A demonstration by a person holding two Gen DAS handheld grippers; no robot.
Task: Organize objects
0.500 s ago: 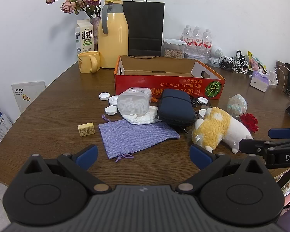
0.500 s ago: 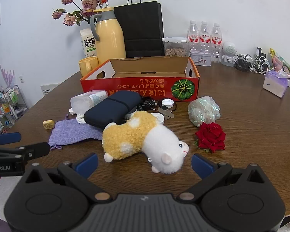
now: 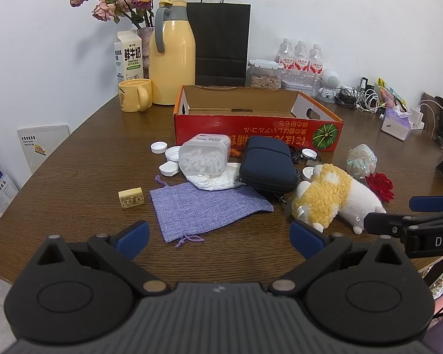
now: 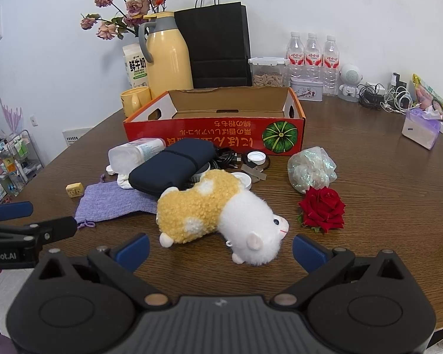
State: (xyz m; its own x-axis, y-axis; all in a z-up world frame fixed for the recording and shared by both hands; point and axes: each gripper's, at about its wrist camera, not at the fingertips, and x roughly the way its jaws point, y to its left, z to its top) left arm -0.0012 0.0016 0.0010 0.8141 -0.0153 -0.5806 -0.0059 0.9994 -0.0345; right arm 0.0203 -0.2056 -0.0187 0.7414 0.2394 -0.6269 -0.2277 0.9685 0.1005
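Note:
An open red cardboard box point(image 3: 251, 131) point(image 4: 209, 131) stands mid-table. In front of it lie a navy pouch point(image 3: 267, 166) point(image 4: 171, 166), a clear jar of white pellets point(image 3: 205, 157), a purple cloth bag point(image 3: 203, 206) point(image 4: 109, 200), a small yellow block point(image 3: 130, 197), white caps point(image 3: 168, 168), a yellow-and-white plush hamster point(image 3: 329, 196) point(image 4: 218, 209), a red rose point(image 4: 322, 208) and a crinkly clear bag point(image 4: 311, 169). My left gripper point(image 3: 218, 237) is open and empty, just short of the purple bag. My right gripper point(image 4: 220, 249) is open and empty, right before the plush.
A yellow thermos point(image 3: 171, 53), mug point(image 3: 134, 94), milk carton point(image 3: 128, 56), flower vase, black paper bag point(image 3: 221, 41), water bottles point(image 3: 301, 59) and snack container line the back wall. Cables and a tissue pack point(image 4: 420, 126) sit at the right. The table edge curves away left.

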